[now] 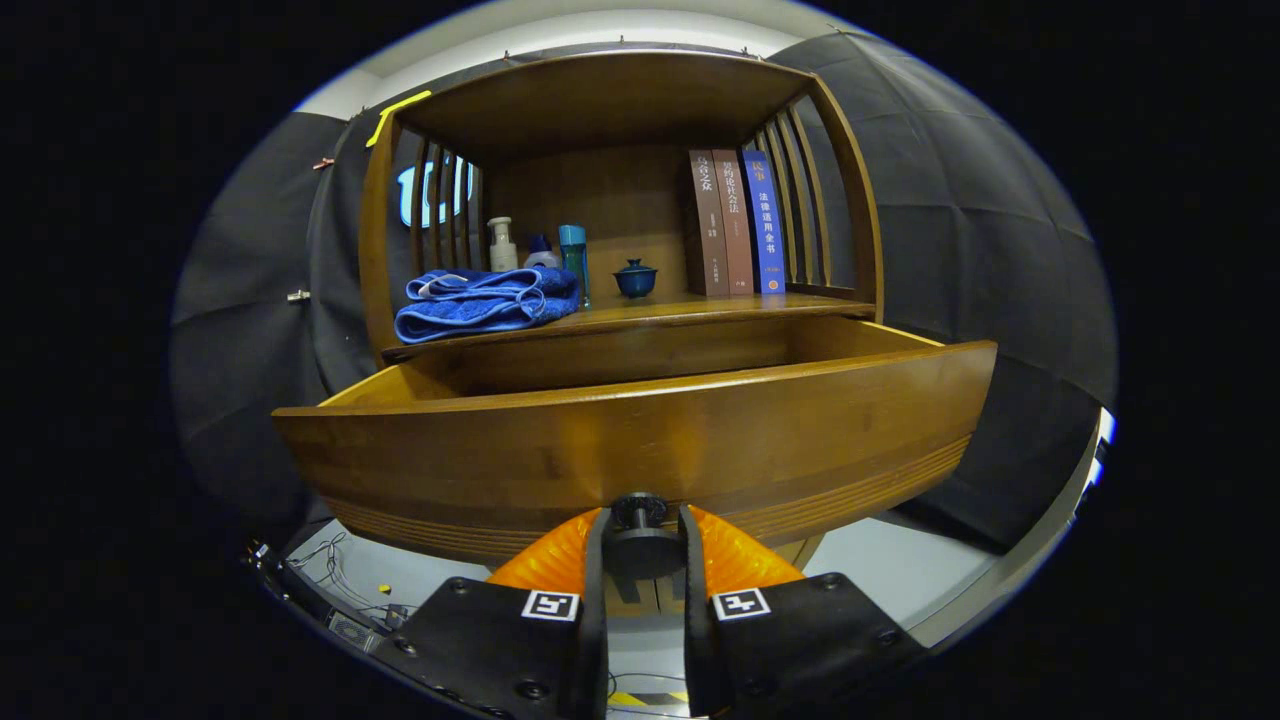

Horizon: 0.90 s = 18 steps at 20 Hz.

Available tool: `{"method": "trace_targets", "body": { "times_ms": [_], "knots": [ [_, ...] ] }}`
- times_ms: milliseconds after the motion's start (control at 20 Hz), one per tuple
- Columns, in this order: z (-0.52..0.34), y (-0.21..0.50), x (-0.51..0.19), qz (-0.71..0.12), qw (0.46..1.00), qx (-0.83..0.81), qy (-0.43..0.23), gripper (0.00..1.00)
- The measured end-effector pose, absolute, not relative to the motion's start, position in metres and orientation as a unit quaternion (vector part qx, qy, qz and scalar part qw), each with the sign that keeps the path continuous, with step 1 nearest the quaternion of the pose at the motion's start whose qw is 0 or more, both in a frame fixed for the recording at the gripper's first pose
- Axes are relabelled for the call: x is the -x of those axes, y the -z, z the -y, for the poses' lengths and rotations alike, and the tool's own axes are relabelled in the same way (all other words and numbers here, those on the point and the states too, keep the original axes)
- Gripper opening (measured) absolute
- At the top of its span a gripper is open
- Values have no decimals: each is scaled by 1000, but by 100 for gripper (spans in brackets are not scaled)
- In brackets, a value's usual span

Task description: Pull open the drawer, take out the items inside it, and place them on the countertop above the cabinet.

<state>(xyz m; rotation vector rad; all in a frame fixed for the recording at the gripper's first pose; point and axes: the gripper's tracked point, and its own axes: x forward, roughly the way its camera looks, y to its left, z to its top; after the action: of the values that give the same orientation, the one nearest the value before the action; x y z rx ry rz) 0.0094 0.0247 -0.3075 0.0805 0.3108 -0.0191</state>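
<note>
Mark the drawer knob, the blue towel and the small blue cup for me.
drawer knob (pixel 640 528), gripper view, its round head between the fingers
blue towel (pixel 487 304), gripper view, folded middle
small blue cup (pixel 635 279), gripper view, its bowl

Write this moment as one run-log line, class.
phase: drawer pull | hand-held gripper: shut on drawer knob | drawer: pulled out | contents: hidden behind front panel | countertop: towel, bottles, cup, books

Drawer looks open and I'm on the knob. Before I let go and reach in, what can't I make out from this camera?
- Drawer contents: hidden in the gripper view by its own tall front panel; just the upper inner walls show.
- Knob: the fingers flank it, but pad contact is hidden by the knob itself.
- Small bottles behind the blue towel: bases hidden by the towel.
</note>
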Motion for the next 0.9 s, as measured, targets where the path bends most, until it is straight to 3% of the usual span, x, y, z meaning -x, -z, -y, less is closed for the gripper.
{"method": "trace_targets", "body": {
  "times_ms": [300,400,600,900],
  "knots": [
    [-25,313,-3,-163,986,-34,8,35],
    [-25,308,0,-159,986,-38,7,44],
    [-28,306,10,-172,984,-35,-6,100],
    [-11,246,19,-187,982,-39,15,99]
  ]
}}
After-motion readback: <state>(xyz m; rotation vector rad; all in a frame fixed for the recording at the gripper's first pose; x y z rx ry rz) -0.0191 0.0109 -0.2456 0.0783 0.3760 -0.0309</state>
